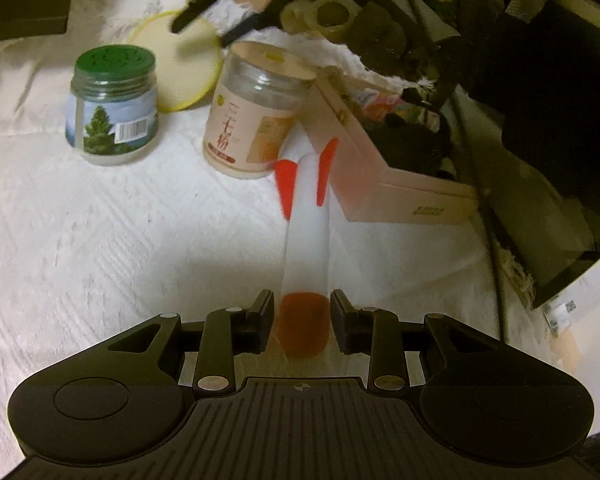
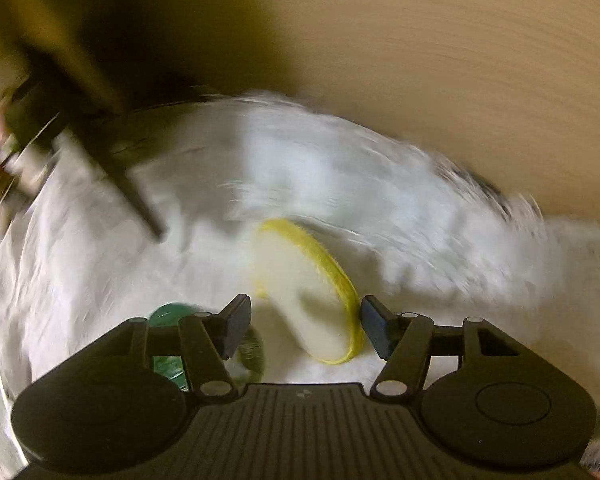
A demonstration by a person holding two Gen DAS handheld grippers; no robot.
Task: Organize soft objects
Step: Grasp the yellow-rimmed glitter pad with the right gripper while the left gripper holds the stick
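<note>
Left tongs [image 1: 300,326] clamped on orange end of soft white foam rocket [image 1: 306,240], red fins pointing toward open cardboard box [image 1: 384,168]. Right tongs [image 2: 304,330] apart, bracketing yellow-rimmed round pad [image 2: 308,300] on white bedding [image 1: 100,220], not pressing. Step: collecting soft items. Next: close on pad, lift. Pale jar [image 1: 256,120] label Chinese, unreadable; green-lidded jar [image 1: 114,108] shows tree, barcode.

So on the cloth-covered table [image 1: 100,240] the two jars sit side by side — the tree-label jar [image 1: 112,108] left, the taller jar [image 1: 256,116] right. The round pad [image 1: 184,68] lies behind and between them. A box [image 1: 380,160] is just right of the taller jar — a rocket toy [image 1: 306,240] lies in front of it.
</note>
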